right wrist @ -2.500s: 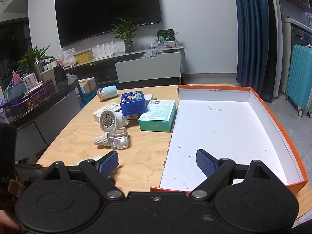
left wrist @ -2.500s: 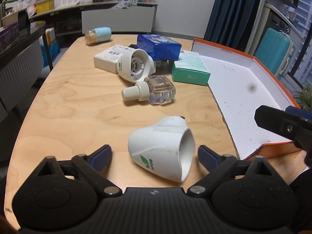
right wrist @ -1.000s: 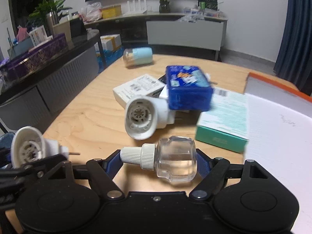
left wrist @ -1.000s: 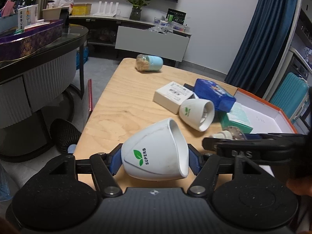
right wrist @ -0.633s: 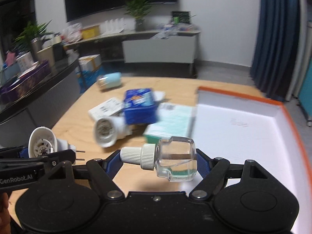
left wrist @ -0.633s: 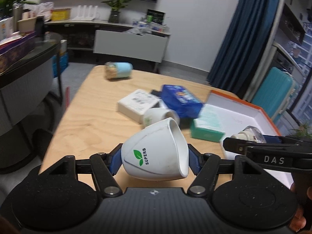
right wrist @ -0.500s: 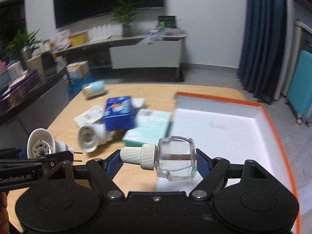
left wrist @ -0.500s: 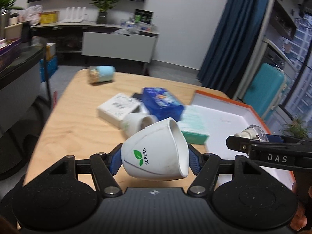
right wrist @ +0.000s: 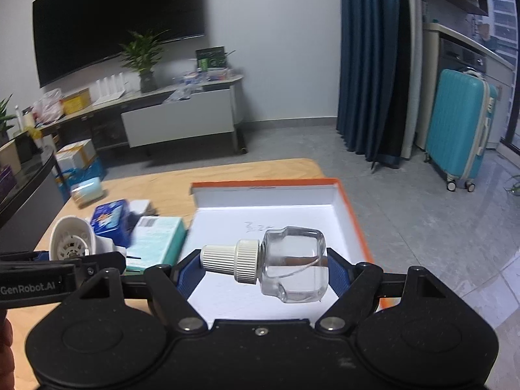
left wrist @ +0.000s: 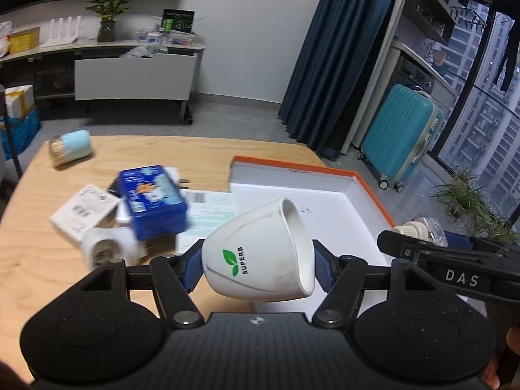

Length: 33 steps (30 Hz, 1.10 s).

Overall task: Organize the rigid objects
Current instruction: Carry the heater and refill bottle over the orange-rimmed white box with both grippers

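Your left gripper (left wrist: 258,268) clamps a white cup (left wrist: 260,260) above the desk (left wrist: 42,279). Your right gripper (right wrist: 261,271) grips a clear bottle (right wrist: 292,265) over the orange box (right wrist: 352,224).

"SUPERB" with green leaf on white plug-in housing (left wrist: 260,261); "DAS" on right gripper (left wrist: 461,279) arm; "GenRobot.AI" on left gripper (right wrist: 31,287) arm.

Dark blue curtain (right wrist: 370,65), teal suitcase (right wrist: 458,126), wall-mounted television (right wrist: 113,19), grey floor (right wrist: 422,214).
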Each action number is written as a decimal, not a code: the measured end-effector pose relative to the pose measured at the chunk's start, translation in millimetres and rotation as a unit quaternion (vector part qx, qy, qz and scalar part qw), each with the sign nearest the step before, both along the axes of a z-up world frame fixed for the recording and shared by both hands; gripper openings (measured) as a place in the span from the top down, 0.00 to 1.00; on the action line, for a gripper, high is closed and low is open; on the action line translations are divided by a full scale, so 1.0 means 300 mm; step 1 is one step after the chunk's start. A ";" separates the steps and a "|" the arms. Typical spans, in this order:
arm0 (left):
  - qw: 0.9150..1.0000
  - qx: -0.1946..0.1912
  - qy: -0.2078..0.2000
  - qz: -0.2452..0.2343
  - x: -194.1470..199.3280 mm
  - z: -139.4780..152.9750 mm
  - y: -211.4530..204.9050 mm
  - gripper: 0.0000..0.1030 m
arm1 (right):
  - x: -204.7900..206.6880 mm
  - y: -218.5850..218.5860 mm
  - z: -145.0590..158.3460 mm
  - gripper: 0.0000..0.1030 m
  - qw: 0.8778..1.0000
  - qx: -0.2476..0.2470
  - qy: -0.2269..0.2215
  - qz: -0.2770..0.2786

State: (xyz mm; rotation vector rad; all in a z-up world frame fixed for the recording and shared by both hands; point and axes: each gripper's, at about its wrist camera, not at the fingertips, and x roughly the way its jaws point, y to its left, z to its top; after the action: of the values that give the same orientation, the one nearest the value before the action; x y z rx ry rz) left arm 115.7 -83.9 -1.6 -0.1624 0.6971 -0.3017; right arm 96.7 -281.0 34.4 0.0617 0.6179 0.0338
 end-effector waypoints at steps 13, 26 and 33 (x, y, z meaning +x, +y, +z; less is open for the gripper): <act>1.000 0.011 0.002 -0.009 0.068 0.000 -0.117 0.35 | 0.087 -0.109 -0.007 0.11 1.000 0.006 -0.007 -0.012; 1.000 0.020 0.010 -0.017 0.131 -0.020 -0.175 0.35 | 0.166 -0.127 -0.029 0.10 1.000 0.005 0.004 -0.004; 0.999 0.026 0.014 -0.017 0.165 -0.029 -0.195 0.35 | 0.215 -0.124 -0.039 0.10 1.000 -0.001 0.008 -0.002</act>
State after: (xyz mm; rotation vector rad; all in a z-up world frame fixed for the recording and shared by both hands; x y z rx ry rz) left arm 165.1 -142.3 -10.4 -0.1059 0.7344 -0.3150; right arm 161.3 -318.2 22.7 0.0609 0.6346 0.0278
